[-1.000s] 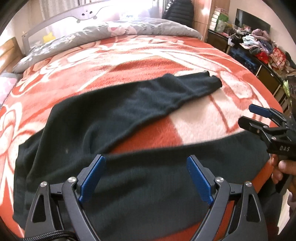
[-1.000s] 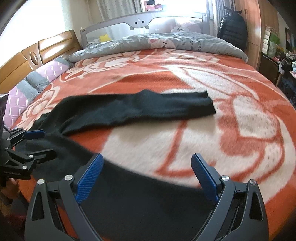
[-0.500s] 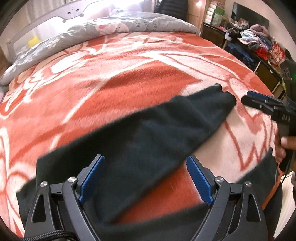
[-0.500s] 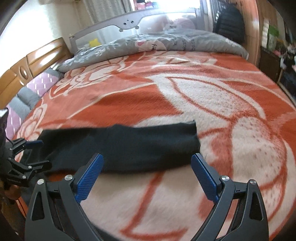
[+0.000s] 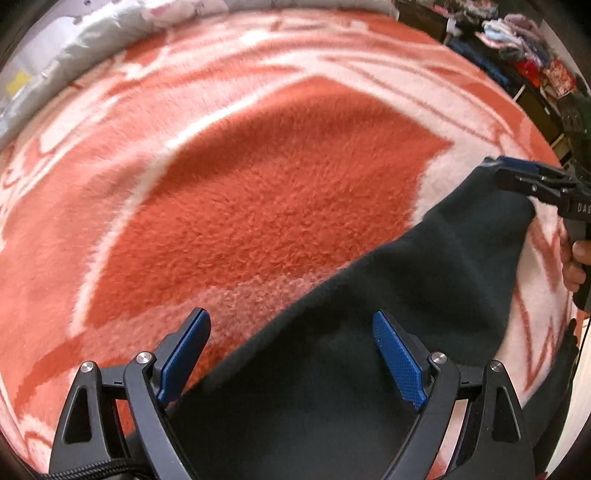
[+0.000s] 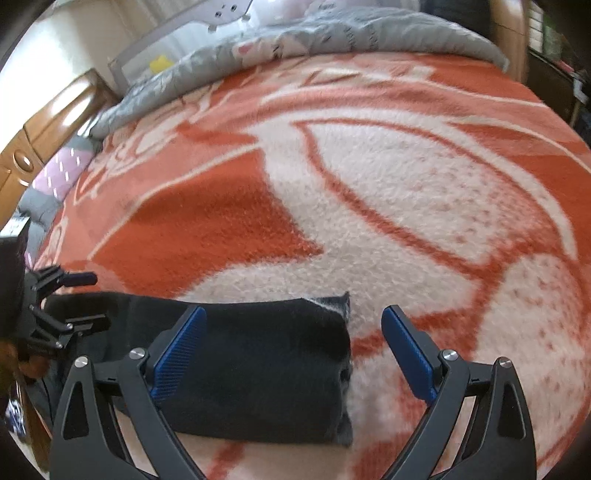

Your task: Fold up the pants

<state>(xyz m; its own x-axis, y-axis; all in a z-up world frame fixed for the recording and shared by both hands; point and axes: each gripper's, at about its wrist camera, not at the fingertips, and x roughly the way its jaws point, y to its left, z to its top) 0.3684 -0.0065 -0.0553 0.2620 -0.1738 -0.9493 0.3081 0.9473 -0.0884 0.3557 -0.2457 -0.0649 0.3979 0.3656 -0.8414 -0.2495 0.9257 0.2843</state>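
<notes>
While the black pants lay on the orange-and-white blanket, one leg stretched away to the right with its cuff flat on a white patch of the pattern, you brought both tools forward and down onto that far leg. A second earlier both cameras took in the whole garment from the near edge of the bed, waist part close below you. By this moment that wide view had gone: the leg filled the lower part of each wrist view and the blanket's pile showed close.

Your left gripper hung over the upper stretch of the leg, fingers spread wide, the leg's far edge running between them and nothing pinched. Your right gripper had come to the cuff end, also spread, its left finger over the cloth and its right finger over bare blanket just beyond the cuff. Whether either tool touched the fabric, I could not tell.

To my reading, the reach was over and the grasp was next: you were set to pinch the leg at two places and carry it across to the near leg. Grey bedding and a wooden headboard lay at the far left.
</notes>
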